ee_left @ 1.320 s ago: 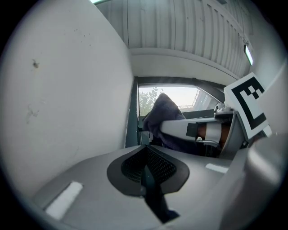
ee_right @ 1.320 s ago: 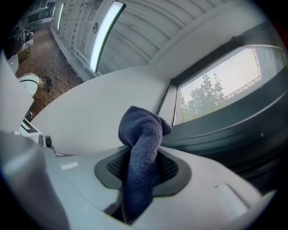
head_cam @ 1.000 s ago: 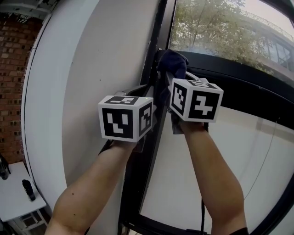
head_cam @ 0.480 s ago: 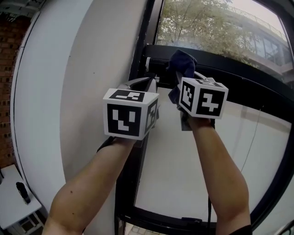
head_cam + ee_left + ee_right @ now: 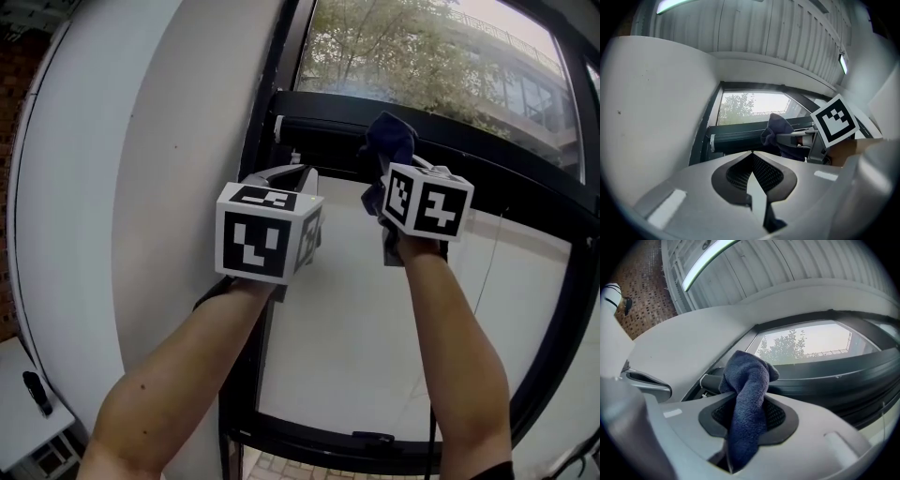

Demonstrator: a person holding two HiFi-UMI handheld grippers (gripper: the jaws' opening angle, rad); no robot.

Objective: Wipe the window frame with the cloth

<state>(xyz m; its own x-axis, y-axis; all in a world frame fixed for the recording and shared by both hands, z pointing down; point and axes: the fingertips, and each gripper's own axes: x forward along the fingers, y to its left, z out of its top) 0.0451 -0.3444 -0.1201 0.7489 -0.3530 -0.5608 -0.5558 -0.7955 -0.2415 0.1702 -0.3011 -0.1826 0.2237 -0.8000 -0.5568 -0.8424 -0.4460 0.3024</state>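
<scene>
Sliding to the right, the right gripper [image 5: 392, 176] has carried the cloth [image 5: 389, 139] away from the corner where it was a second ago, and it is now farther along the black cross bar [image 5: 497, 150] of the window frame. Its jaws are squeezed tight on the dark blue cloth, which bunches up above them in a soft lump. That lump sits right in front of the cross bar, but I cannot tell if it is pressing on it. In the right gripper view the cloth [image 5: 747, 394] runs down between the two jaws and fills the gap. The left gripper [image 5: 298, 178] has stayed in about the same spot, close to the tall black post [image 5: 272, 103] of the frame, beside the white wall [image 5: 131, 187]. In the left gripper view its jaws [image 5: 752, 164] are pressed together with nothing between them. Both grippers are held up on bare arms, side by side but not touching. Below the cross bar is a big pale pane of glass [image 5: 347, 328]. Above it, green trees [image 5: 394, 52] show outside.
</scene>
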